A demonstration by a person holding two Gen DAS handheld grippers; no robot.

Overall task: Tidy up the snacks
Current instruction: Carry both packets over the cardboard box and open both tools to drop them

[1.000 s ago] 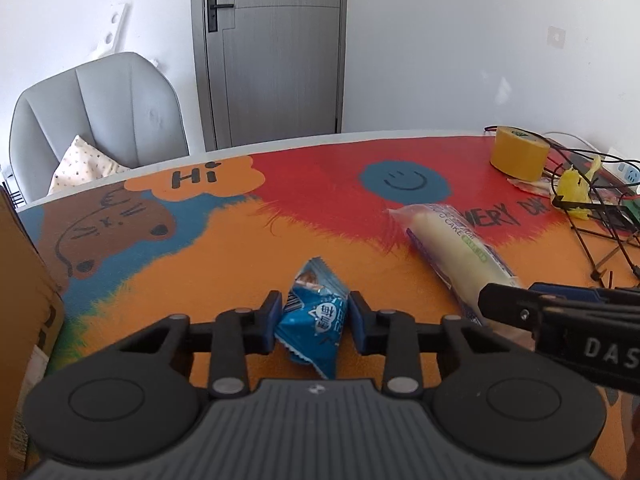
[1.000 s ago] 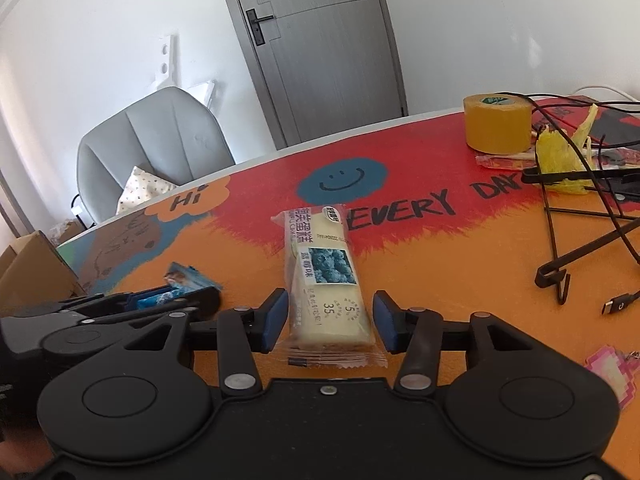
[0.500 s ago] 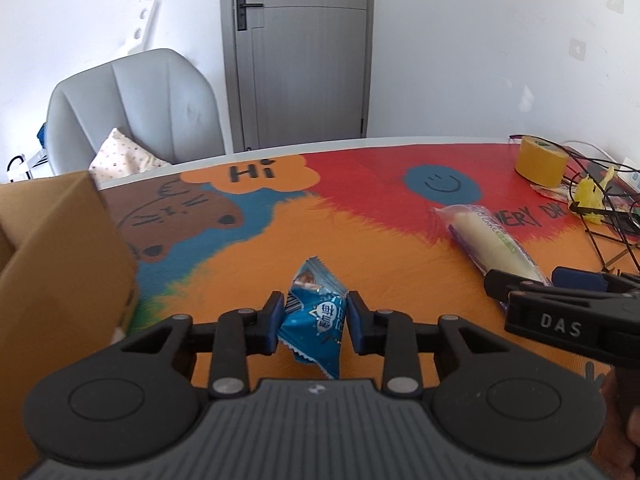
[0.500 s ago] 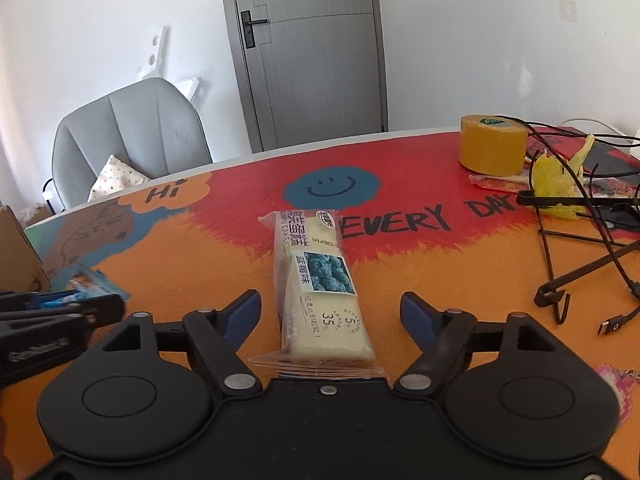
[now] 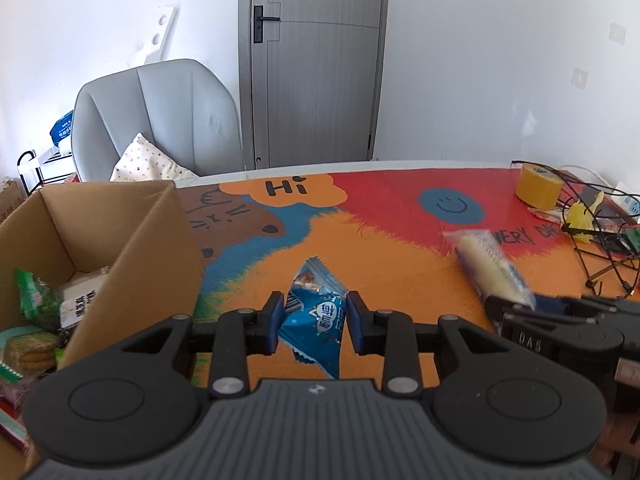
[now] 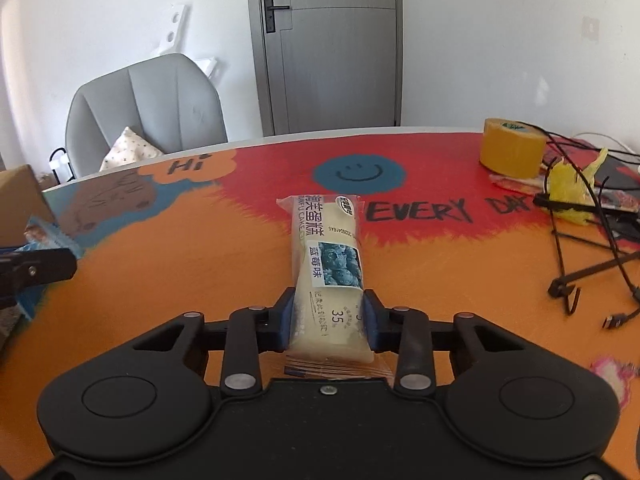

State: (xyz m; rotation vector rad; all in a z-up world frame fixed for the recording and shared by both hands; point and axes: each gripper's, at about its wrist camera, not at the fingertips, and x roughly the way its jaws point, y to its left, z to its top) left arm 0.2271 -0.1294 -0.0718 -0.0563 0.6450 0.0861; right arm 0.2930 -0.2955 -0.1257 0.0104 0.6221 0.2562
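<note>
- Closing after a wider spread half a second earlier, the right gripper [image 6: 327,322] had its jaws pressed on the long cream blueberry-cake packet [image 6: 328,268] lying on the orange table mat [image 6: 180,272].
- The left gripper [image 5: 313,325] stayed clamped on the small blue foil snack packet [image 5: 316,316], lifted clear.
- The open brown cardboard box [image 5: 132,248] had come into view at left, so drop-off looked near.

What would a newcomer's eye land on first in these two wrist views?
Probably the loud orange, red and blue table mat, then the snacks caught in the tools. The left hand-held gripper pinches a small blue snack packet just right of an open cardboard box holding other snacks. The right hand-held gripper is closing its jaws on the near end of a long blueberry cake bar, with a yellow tape roll far right.
</note>
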